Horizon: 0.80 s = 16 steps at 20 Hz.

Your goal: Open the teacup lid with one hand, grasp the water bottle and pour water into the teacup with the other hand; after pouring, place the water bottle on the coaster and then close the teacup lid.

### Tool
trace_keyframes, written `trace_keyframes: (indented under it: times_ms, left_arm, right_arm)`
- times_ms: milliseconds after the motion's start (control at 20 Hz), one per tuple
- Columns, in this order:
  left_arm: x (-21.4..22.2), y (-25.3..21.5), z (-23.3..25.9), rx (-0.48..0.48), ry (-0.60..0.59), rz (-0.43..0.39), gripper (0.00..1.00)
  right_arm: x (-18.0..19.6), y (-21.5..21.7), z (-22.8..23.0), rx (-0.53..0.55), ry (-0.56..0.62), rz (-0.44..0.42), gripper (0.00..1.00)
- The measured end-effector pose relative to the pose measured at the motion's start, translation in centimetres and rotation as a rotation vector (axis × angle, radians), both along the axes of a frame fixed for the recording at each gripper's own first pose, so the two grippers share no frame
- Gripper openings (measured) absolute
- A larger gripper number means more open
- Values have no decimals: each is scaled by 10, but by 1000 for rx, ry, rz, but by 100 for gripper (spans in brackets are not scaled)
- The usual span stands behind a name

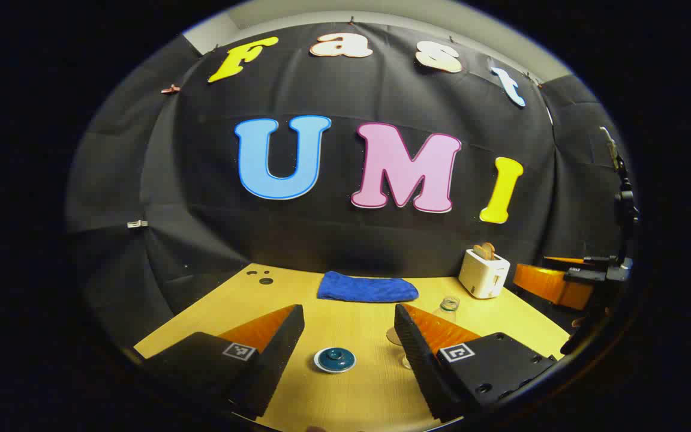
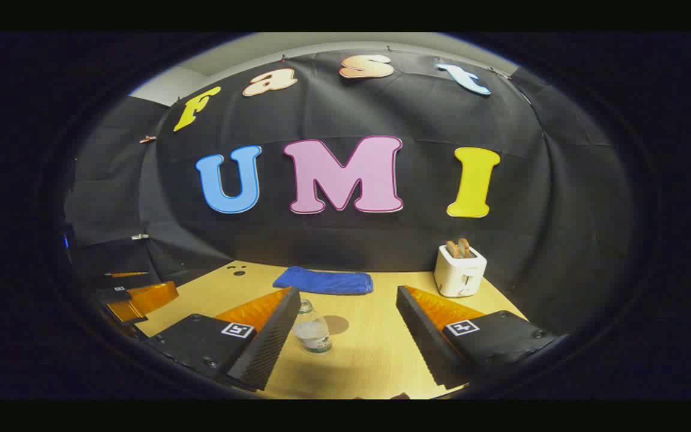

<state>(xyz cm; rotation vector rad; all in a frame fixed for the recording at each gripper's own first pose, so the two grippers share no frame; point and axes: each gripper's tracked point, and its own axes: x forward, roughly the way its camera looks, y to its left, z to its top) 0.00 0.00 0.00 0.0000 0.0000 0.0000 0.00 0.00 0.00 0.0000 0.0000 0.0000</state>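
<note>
Left claw (image 1: pixel 348 336) spread wide, fingers well apart, gripping nothing, hovering low above the desk (image 1: pixel 345 390). Right claw (image 2: pixel 348 336) same deal: wide open, empty, pointed forward and slightly down (also visible off at the right edge of the left gripper view (image 1: pixel 585 273), held level, open or shut hard to tell there).

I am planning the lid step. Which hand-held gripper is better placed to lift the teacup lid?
Left, probably. The teacup lid lies between the open fingers of the left hand-held gripper; the right hand-held gripper faces the water bottle.
</note>
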Motion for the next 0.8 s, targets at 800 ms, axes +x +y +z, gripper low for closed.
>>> trace_keyframes:
  times_ms: [800]
  left_arm:
    - [23, 4, -30, 59, 75, -36, 95]
  right_arm:
    - [15, 2, -9, -15, 46, 48, 100]
